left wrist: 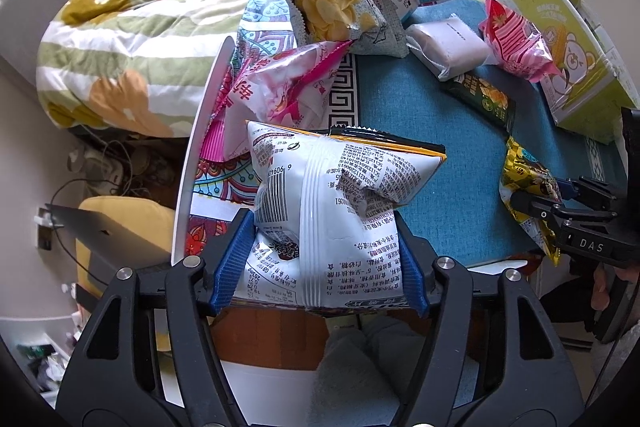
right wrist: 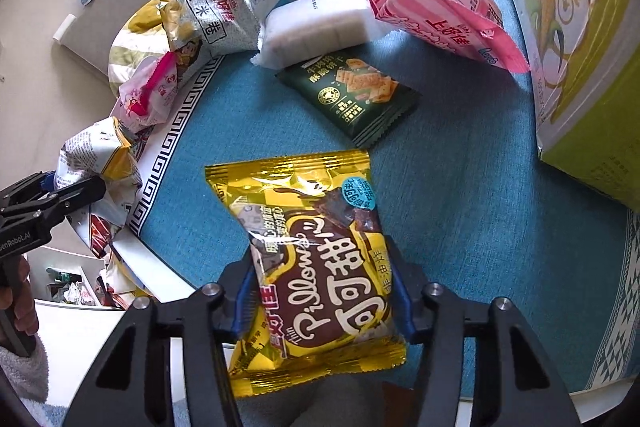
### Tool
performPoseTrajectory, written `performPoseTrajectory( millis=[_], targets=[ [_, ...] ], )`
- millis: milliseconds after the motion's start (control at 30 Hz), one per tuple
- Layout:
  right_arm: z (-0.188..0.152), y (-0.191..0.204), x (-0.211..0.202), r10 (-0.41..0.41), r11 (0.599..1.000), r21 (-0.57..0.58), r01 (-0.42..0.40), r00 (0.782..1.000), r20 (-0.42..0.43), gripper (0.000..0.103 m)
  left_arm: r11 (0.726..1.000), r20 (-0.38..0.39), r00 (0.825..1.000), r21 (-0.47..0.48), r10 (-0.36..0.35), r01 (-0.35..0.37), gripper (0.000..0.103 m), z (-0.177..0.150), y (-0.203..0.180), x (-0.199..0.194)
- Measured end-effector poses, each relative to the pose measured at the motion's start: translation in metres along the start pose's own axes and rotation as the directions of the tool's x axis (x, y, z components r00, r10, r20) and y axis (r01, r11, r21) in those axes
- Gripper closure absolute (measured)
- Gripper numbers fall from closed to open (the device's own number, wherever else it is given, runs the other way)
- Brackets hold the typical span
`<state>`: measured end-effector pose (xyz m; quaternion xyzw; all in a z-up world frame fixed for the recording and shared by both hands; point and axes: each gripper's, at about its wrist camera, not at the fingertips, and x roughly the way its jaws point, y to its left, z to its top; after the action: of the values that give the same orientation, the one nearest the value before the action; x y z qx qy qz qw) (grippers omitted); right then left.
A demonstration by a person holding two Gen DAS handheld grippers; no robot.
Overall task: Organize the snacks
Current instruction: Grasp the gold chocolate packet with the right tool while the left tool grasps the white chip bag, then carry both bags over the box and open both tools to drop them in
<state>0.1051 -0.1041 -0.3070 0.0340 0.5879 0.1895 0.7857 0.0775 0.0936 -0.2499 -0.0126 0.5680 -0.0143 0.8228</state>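
My left gripper (left wrist: 316, 267) is shut on a white snack bag (left wrist: 320, 195) with printed text and a barcode; its blue pads press both sides of the bag near the table's left edge. My right gripper (right wrist: 322, 297) is shut on a gold and brown snack bag (right wrist: 312, 247) at the table's front edge. In the left wrist view the same gold bag (left wrist: 524, 175) and the right gripper (left wrist: 544, 203) show at the right. In the right wrist view the white bag (right wrist: 96, 155) and the left gripper (right wrist: 86, 193) show at the left.
On the blue tablecloth (right wrist: 460, 167) lie a dark green cracker pack (right wrist: 352, 95), a white wrapped block (right wrist: 316, 23), a pink striped bag (right wrist: 432, 3), a grey corn-roll bag (right wrist: 208, 19) and a pink-white bag (left wrist: 280, 83). A green carton (right wrist: 580, 59) stands right. A flowered quilt (left wrist: 132, 23) lies behind.
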Motion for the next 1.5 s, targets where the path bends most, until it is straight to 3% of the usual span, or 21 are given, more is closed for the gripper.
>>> performPoseTrajectory(
  millis=[300, 567, 833, 1000, 1267, 1500],
  targets=[
    [0.0, 0.006, -0.019, 0.001, 1.0, 0.003, -0.002, 0.998, 0.056, 0.058, 1.0, 0.031, 1.0, 0.003, -0.004, 0.003, 0.04, -0.001, -0.004, -0.016],
    [0.0, 0.012, -0.057, 0.012, 0.999, 0.031, -0.016, 0.992, 0.125, 0.059, 0.999, 0.094, 0.995, 0.024, -0.03, 0.028, 0.04, 0.008, -0.015, -0.054],
    [0.002, 0.013, -0.122, -0.035, 0.994, 0.113, 0.007, 0.97, 0.24, 0.059, 0.987, 0.215, 0.969, 0.123, -0.124, 0.099, 0.04, 0.046, -0.053, -0.104],
    [0.006, -0.002, -0.17, -0.102, 0.986, 0.16, 0.054, 0.944, 0.315, 0.059, 0.971, 0.267, 0.947, 0.203, -0.178, 0.125, 0.04, 0.075, -0.093, -0.125],
    [0.027, -0.065, -0.226, -0.173, 0.969, 0.231, 0.087, 0.907, 0.383, 0.059, 0.951, 0.316, 0.918, 0.266, -0.241, 0.158, 0.04, 0.131, -0.178, -0.136],
    [0.058, -0.138, -0.254, -0.209, 0.963, 0.242, 0.116, 0.89, 0.405, 0.059, 0.944, 0.312, 0.914, 0.28, -0.259, 0.172, 0.04, 0.193, -0.279, -0.115]
  ],
)
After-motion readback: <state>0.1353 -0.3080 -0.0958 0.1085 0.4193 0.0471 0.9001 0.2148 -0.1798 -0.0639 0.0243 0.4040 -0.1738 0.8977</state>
